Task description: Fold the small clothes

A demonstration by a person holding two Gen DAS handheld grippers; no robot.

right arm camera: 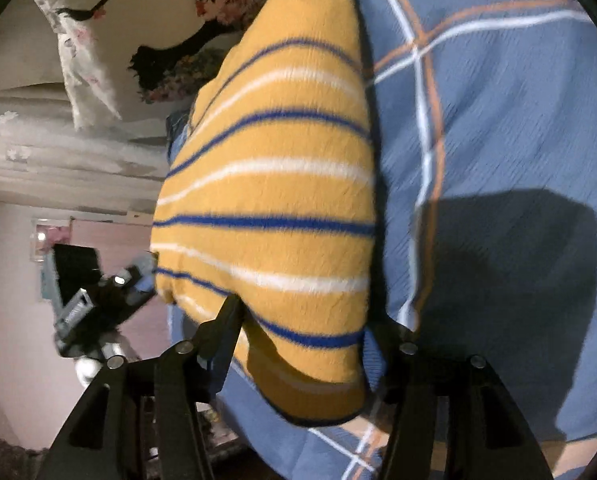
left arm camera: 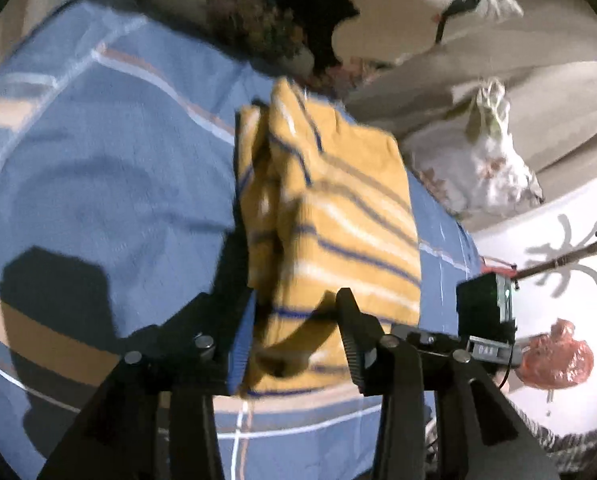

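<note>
A yellow knit garment (left arm camera: 330, 216) with blue and white stripes lies folded on a blue plaid bedsheet (left arm camera: 98, 160). My left gripper (left arm camera: 294, 320) is open, its fingers astride the garment's near edge, the fabric lying between them. In the right wrist view the same garment (right arm camera: 274, 200) bulges up in front of my right gripper (right arm camera: 310, 332), which is open with its fingers on either side of the garment's near hem. The right gripper's body also shows in the left wrist view (left arm camera: 486, 304), and the left gripper's body shows in the right wrist view (right arm camera: 98, 300).
Floral pillows (left arm camera: 378, 8) lie at the head of the bed. A white tied bag (left arm camera: 482, 160) sits by the bed's right edge. A red plastic bag (left arm camera: 554, 356) lies on the pale floor beyond the bedsheet (right arm camera: 498, 120).
</note>
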